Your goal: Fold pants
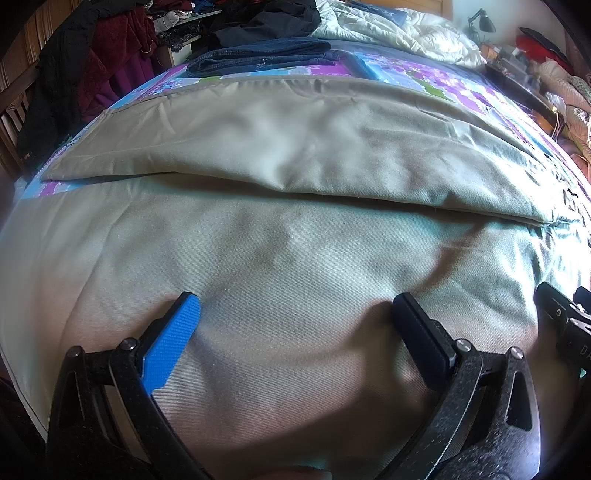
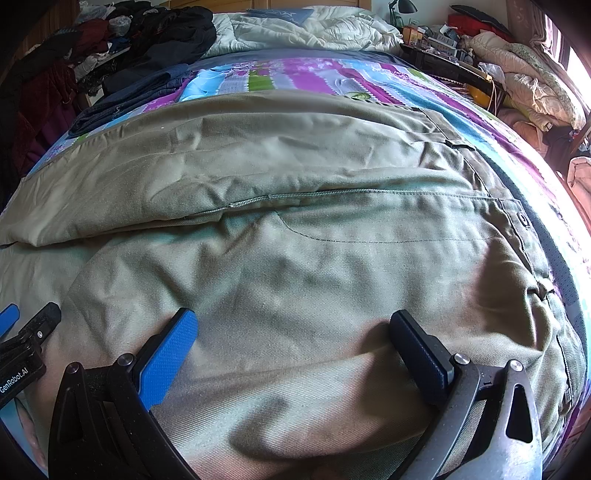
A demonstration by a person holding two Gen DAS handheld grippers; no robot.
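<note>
Left wrist view: left gripper (image 1: 295, 314) w/ fingers spread wide, tips down on the khaki pants (image 1: 295, 155), nothing pinched. Pants lie flat across the bed (image 1: 461, 83), one leg behind the other. Folded jeans (image 1: 262, 55) sit beyond, near the far edge. Right wrist view: right gripper (image 2: 293, 328) also spread, tips on the pants near the waistband (image 2: 517, 236) at right. White duvet (image 2: 295, 33) bunched at the headboard end.

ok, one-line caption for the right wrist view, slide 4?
Right gripper open over khaki pants spread on a striped bedsheet, waistband button at right.
</note>
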